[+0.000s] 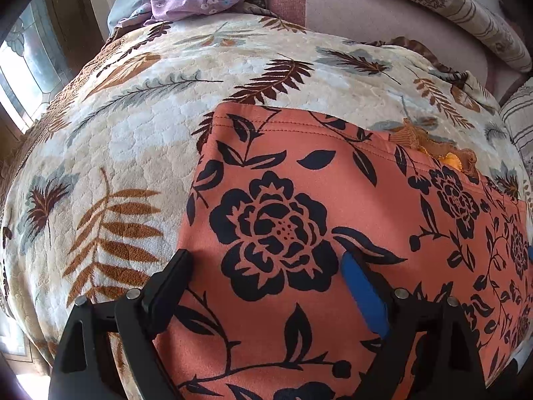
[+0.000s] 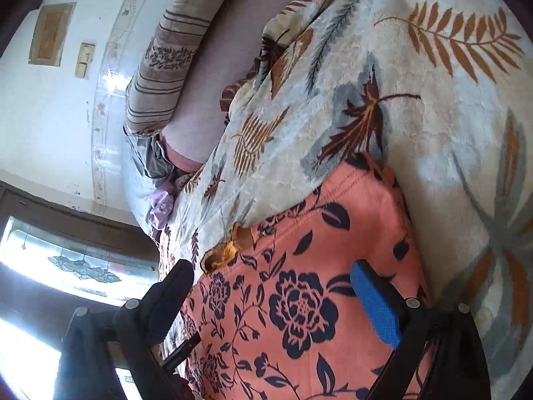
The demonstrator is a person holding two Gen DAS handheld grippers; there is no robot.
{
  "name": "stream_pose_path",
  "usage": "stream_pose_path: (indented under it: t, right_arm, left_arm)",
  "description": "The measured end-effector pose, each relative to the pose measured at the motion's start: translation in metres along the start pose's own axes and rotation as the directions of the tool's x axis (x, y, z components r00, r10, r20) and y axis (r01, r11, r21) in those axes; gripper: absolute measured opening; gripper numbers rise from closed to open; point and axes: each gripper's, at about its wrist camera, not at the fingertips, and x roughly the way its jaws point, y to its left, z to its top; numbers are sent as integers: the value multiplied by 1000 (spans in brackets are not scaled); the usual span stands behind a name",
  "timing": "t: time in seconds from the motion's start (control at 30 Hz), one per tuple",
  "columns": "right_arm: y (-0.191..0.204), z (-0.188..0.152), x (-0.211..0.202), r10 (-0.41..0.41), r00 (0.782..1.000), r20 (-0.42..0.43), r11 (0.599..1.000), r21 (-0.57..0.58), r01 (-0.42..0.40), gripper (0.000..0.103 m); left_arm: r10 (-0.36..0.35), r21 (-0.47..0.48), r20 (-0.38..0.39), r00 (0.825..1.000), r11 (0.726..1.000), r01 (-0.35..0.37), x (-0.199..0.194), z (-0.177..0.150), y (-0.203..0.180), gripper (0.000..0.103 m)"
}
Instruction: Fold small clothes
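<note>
My left gripper (image 1: 266,263) is spread wide over the garment (image 1: 333,233), an orange cloth printed with dark flowers, which lies flat on the leaf-patterned blanket (image 1: 133,126) covering the bed. One black finger (image 1: 170,280) sits at the garment's left edge, over the blanket, and the blue-padded finger (image 1: 363,293) is over the print near a large flower; I cannot tell whether either touches the cloth. My right gripper (image 2: 271,286) is also spread, both fingers above the same garment (image 2: 299,300), holding nothing. A bit of orange-brown lace (image 1: 433,148) peeks out at the garment's far hem. Beyond the garment, at the blanket's far end, lie a purple cloth (image 1: 200,1) and a striped pillow (image 1: 433,3).
</note>
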Motion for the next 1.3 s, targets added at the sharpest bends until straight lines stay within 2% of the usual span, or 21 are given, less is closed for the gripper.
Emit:
stream_pose_path:
  t: [0.03, 0.1, 0.27, 0.33, 0.37, 0.4, 0.43, 0.5, 0.63, 0.67, 0.73, 0.8, 0.87, 0.93, 1.0, 1.07, 1.17, 1.2, 1.23, 1.3]
  right_arm:
    - [-5, -5, -1, -27, 1000, -2, 999, 19, 27, 96]
    - [0, -16, -12, -6, 1000, 10, 1000, 11, 6, 96]
    - [27, -62, -33, 60, 998, -26, 994, -86, -62, 96]
    - [17, -79, -26, 31, 998, -63, 995, -98, -37, 96]
    - [5, -84, -19, 1, 997, -81, 997, -77, -8, 96]
    - [-6, -88, -17, 21, 997, -80, 999, -38, -25, 96]
    - [-8, -90, -23, 45, 998, -54, 999, -12, -46, 96]
    - [4, -93, -33, 36, 999, -40, 999, -20, -36, 97]
    - [25, -107, -41, 83, 996, -36, 990, -110, -86, 97]
    - [19, -110, -37, 70, 997, -44, 992, -101, -74, 97]
    - [-7, -111, -21, 11, 997, -74, 1000, -26, -12, 96]
    - [-17, -113, -31, 83, 996, -24, 996, 46, -82, 95]
    - [-7, -114, -43, 71, 997, -12, 997, 13, -71, 95]
    - [-2, -117, -53, 88, 996, -2, 996, -16, -88, 95]
    - [-9, -124, -62, 101, 995, 14, 995, 21, -101, 95]
    - [-25, -136, -72, 116, 993, 36, 988, 95, -119, 95]
    - [-47, -149, -81, 89, 995, 53, 981, 170, -97, 95]
    - [-49, -148, -83, 109, 992, 57, 979, 168, -117, 95]
    - [-49, -146, -83, 96, 994, 60, 979, 175, -105, 95]
    - [-46, -136, -83, 23, 997, 76, 982, 185, -37, 95]
  left_arm:
    - [2, 4, -6, 1000, 1000, -2, -3, 0, 0, 91]
    - [-1, 7, -3, 1000, 1000, 1, -15, -3, 1, 91]
    - [-18, -21, 32, 999, 1000, 19, -42, -25, 13, 91]
    - [-9, -27, 7, 1000, 1000, 9, -37, -43, 20, 91]
    - [-4, -32, -14, 1000, 999, 4, -31, -52, 24, 91]
    - [-31, -50, 1, 1000, 998, 31, -29, -59, 30, 92]
    - [-45, -68, 22, 999, 997, 47, -33, -63, 36, 93]
    - [-46, -102, -10, 999, 994, 45, -42, -65, 45, 93]
    - [-39, -123, 81, 996, 991, 48, -66, -76, 54, 93]
    - [-29, -116, 69, 997, 993, 37, -63, -81, 54, 93]
    - [-20, -94, -40, 999, 995, 16, -40, -91, 53, 94]
    - [-23, -98, -6, 1000, 995, 23, -44, -97, 57, 95]
    - [-12, -109, -10, 1000, 994, 10, -53, -98, 60, 95]
    - [7, -114, 31, 999, 993, -4, -62, -99, 62, 95]
    - [43, -103, 2, 999, 994, -43, -60, -102, 64, 95]
    - [40, -121, 8, 999, 992, -39, -64, -104, 63, 95]
    - [46, -90, 65, 997, 995, -40, -81, -104, 47, 95]
    - [39, -67, 90, 995, 997, -33, -86, -100, 36, 95]
    - [26, -42, 110, 994, 999, -21, -91, -96, 26, 95]
    - [-6, 8, 127, 992, 1000, 5, -95, -88, 4, 95]
